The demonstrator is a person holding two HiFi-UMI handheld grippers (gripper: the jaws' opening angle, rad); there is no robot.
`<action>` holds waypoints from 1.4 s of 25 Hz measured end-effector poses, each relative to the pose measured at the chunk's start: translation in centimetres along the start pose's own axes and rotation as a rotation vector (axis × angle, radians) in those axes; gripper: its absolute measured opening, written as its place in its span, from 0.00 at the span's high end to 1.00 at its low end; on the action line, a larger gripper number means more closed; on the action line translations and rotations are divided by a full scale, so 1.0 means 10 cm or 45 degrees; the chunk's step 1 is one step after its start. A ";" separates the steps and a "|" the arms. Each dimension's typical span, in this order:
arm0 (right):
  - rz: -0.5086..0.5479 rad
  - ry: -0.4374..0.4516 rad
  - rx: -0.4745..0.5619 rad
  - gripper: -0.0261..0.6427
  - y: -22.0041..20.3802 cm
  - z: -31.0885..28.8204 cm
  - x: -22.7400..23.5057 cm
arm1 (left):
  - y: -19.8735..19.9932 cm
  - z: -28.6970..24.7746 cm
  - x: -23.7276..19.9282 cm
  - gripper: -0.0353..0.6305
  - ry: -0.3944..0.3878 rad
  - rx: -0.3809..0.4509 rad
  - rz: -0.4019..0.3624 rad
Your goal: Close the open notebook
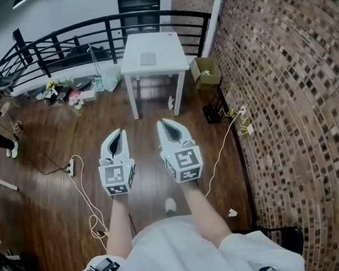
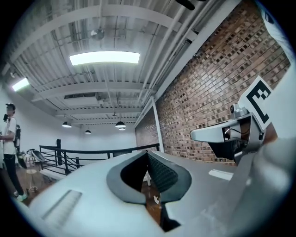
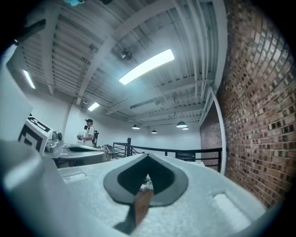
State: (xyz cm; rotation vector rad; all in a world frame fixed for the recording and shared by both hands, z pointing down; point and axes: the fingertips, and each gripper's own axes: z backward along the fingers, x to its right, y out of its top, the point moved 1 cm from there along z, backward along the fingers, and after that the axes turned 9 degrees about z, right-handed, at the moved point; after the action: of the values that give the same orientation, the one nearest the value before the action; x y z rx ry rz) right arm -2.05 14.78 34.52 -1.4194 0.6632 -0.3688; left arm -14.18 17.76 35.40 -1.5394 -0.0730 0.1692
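Both grippers are held out level above the wooden floor, well short of the white table. The left gripper and the right gripper are each seen with jaws pressed together and nothing between them. The notebook is seen as a grey rectangle near the middle of the tabletop. The approach is best finished squarely at the table's near edge before any jaw is parted, so that one cover can be folded over. Whether the notebook lies open cannot be made out, and its spine and pages are too small to be told.
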 end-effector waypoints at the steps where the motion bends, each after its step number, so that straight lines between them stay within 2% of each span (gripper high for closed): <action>1: 0.004 -0.006 0.017 0.98 0.03 -0.10 0.14 | 0.04 -0.16 -0.01 0.94 0.002 0.011 -0.004; 5: 0.040 -0.001 0.054 0.98 0.02 -0.43 0.47 | 0.05 -0.62 -0.07 0.94 0.017 0.037 0.004; 11: 0.020 0.046 0.033 0.98 -0.30 -0.79 0.71 | -0.21 -1.18 -0.12 0.94 0.009 -0.030 0.026; 15: -0.001 0.033 0.012 0.98 -0.49 -1.15 0.87 | -0.34 -1.64 -0.26 0.94 -0.013 -0.044 0.042; 21: 0.024 -0.009 -0.063 0.98 -0.77 -1.97 1.31 | -0.47 -2.62 -0.59 0.94 -0.061 -0.052 0.089; 27: 0.102 -0.052 -0.013 0.98 -0.51 -3.14 1.68 | -0.15 -3.67 -1.23 0.94 -0.107 -0.001 0.079; 31: 0.114 -0.059 -0.016 0.98 -0.50 -3.62 1.74 | -0.04 -4.10 -1.53 0.94 -0.141 0.027 0.094; 35: 0.105 -0.043 -0.070 0.98 -0.70 -3.93 1.79 | -0.23 -4.41 -1.60 0.94 -0.175 -0.001 0.115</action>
State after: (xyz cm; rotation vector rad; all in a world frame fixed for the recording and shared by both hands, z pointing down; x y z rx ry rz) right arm -11.64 -27.83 37.09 -1.4430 0.7065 -0.2632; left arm -23.04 -28.30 37.19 -1.5313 -0.1123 0.3468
